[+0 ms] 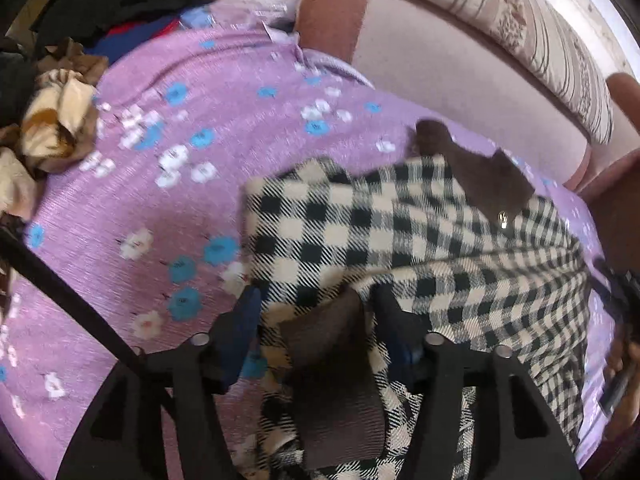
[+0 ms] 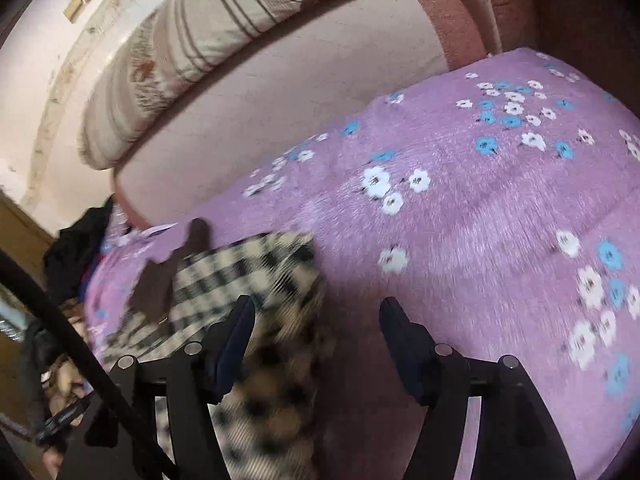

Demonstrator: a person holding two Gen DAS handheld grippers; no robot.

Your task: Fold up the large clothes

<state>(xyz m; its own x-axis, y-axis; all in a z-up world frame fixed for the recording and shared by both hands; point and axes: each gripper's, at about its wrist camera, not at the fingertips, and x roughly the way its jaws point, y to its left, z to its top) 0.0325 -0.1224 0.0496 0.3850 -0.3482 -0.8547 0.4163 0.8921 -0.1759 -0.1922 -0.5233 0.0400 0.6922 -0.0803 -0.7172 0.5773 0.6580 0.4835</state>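
A black-and-cream checked garment [image 1: 420, 232] with brown collar and trim lies on the purple flowered bedspread [image 1: 160, 200]. My left gripper [image 1: 316, 300] has its jaws wide apart, with the garment's brown-trimmed edge [image 1: 332, 380] lying between the fingers. In the right wrist view the same garment [image 2: 256, 272] lies at the left; a blurred part of it [image 2: 276, 380] sits between the open fingers, nearer the left finger [image 2: 236, 332]. My right gripper [image 2: 316, 312] is open above the bedspread [image 2: 480, 220].
A pile of dark, blue and tan clothes [image 1: 80, 40] lies at the bed's far left. A pink padded headboard [image 1: 460, 52] with a striped rolled quilt [image 1: 540, 32] runs along the back. A black cable [image 1: 72, 300] crosses the left.
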